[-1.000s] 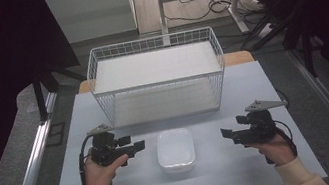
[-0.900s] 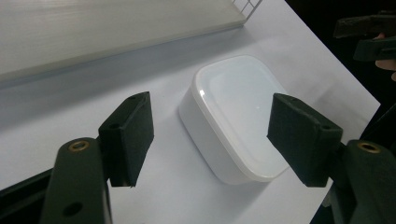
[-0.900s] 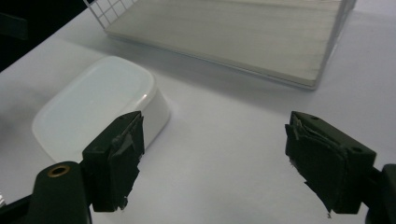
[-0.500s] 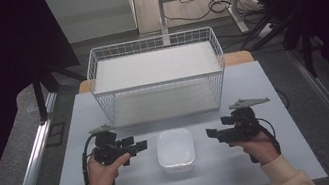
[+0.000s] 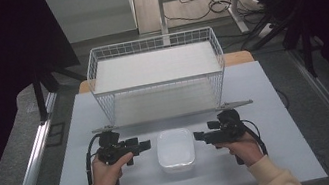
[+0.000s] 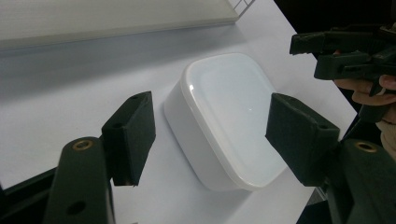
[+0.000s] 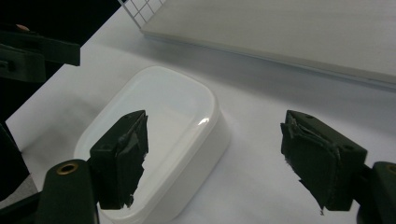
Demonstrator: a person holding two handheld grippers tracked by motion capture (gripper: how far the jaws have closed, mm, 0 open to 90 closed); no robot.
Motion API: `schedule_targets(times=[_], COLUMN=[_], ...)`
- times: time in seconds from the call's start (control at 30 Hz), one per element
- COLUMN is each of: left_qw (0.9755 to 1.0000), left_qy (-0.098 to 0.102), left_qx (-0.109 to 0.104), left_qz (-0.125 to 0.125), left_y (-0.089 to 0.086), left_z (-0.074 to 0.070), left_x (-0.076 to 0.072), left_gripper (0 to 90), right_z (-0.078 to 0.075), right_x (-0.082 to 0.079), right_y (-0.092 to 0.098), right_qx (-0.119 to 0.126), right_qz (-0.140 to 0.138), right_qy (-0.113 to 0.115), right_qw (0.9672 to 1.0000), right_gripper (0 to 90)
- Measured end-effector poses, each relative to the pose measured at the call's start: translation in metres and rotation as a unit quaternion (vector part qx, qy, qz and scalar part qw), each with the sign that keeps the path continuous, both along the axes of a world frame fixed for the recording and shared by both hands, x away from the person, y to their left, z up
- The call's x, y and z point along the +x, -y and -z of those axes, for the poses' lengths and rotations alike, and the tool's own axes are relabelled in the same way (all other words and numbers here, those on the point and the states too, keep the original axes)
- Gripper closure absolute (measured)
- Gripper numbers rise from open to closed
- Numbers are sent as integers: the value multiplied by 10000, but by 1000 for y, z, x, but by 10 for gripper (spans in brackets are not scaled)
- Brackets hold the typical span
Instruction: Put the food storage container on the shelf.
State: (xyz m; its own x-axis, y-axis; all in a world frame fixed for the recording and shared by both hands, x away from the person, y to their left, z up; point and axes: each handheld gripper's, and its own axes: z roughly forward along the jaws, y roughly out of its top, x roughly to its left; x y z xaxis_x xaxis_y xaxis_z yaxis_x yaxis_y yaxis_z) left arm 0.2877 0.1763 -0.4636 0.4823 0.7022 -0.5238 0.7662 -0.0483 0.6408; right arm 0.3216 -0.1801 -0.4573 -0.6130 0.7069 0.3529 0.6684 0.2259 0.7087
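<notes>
A white box (image 5: 175, 150) with rounded corners and a smooth lid lies flat on the pale surface (image 5: 284, 153), between the two hand-held grippers and touching neither. Its long axis runs from the person's side toward the far side of the surface, so its long sides face the grippers and one short end points at the wire basket (image 5: 158, 81). The left hand-held gripper (image 5: 144, 146) sits just beside the box's left long side, pointing at it, with its jaws spread wide and nothing between them; in the left gripper view the box (image 6: 229, 116) lies just ahead of the gap between the black pads (image 6: 130, 135), lid up and untouched. The right hand-held gripper (image 5: 199, 138) points at the opposite long side, near it but apart; its jaws also stand wide, though they have just been closing a little, with nothing between them. In the right gripper view the box (image 7: 159, 135) lies ahead and toward the left pad (image 7: 122, 156). Beyond both grippers stands the basket, with a pale flat board (image 5: 155, 66) inside it; its near wall is just past the box's far end. Between each gripper and the box there is bare surface. Cables trail from each gripper back along the person's hands.
</notes>
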Motion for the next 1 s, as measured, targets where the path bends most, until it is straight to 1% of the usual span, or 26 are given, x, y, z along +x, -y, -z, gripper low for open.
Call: schedule_targets(times=[0.07, 0.1, 0.17, 0.2, 0.33, 0.4, 0.43, 0.47, 0.57, 0.6, 0.67, 0.77, 0.83, 0.9, 0.93, 0.97, 1.0], left_qw=[10000, 10000, 9998, 9997, 9997, 9998, 9998, 9996, 9995, 9993, 9991, 9989, 9986, 9986, 9982, 9982, 9978], left_qy=[-14, 4, -68, -97, -162, -182, -182, -237, -266, -303, -318, -353, -394, -416, -460, -460, -518], left_qx=[15, -16, -180, -218, -198, -77, -77, -88, -54, -125, -156, -124, -155, -166, -213, -213, -275], left_qz=[-4, -21, -16, -25, -22, 52, 52, 83, 136, 193, 214, 279, 318, 295, 316, 316, 324], left_y=[0, 0, -2, -2, 0, 5, 5, 7, 11, 14, 15, 18, 21, 22, 23, 23, 24], left_z=[1, 2, 5, 6, 10, 14, 14, 16, 18, 20, 20, 22, 24, 25, 26, 26, 28], left_x=[0, 0, 1, 1, 3, 3, 3, 3, 4, 4, 5, 5, 6, 6, 7, 7, 9], left_gripper=[319, 320, 323, 326, 334, 338, 342, 345, 355, 359, 362, 370, 376, 382, 384, 386, 387], right_z=[3, 5, 9, 10, 13, 15, 15, 17, 19, 21, 22, 23, 26, 27, 30, 30, 31], right_x=[0, 0, 0, -1, -2, -3, -3, -3, -4, -4, -4, -4, -5, -5, -4, -4, -4], right_y=[-3, -5, -8, -9, -13, -16, -16, -18, -19, -21, -21, -21, -21, -21, -20, -20, -21], right_qx=[9, -20, 6, 28, 75, 157, 157, 169, 179, 188, 198, 290, 297, 309, 351, 351, 405], right_qz=[-5, -15, -50, -73, -107, -130, -130, -162, -195, -212, -200, -173, -154, -144, -135, -135, -146], right_qy=[-35, -46, -104, -137, -186, -238, -238, -266, -309, -340, -359, -451, -510, -548, -614, -614, -703], right_qw=[10000, 10000, 9999, 9999, 9997, 9995, 9995, 9994, 9992, 9990, 9990, 9984, 9981, 9979, 9974, 9974, 9966], right_gripper=[239, 245, 257, 260, 272, 289, 289, 302, 317, 326, 333, 355, 367, 375, 391, 391, 402])
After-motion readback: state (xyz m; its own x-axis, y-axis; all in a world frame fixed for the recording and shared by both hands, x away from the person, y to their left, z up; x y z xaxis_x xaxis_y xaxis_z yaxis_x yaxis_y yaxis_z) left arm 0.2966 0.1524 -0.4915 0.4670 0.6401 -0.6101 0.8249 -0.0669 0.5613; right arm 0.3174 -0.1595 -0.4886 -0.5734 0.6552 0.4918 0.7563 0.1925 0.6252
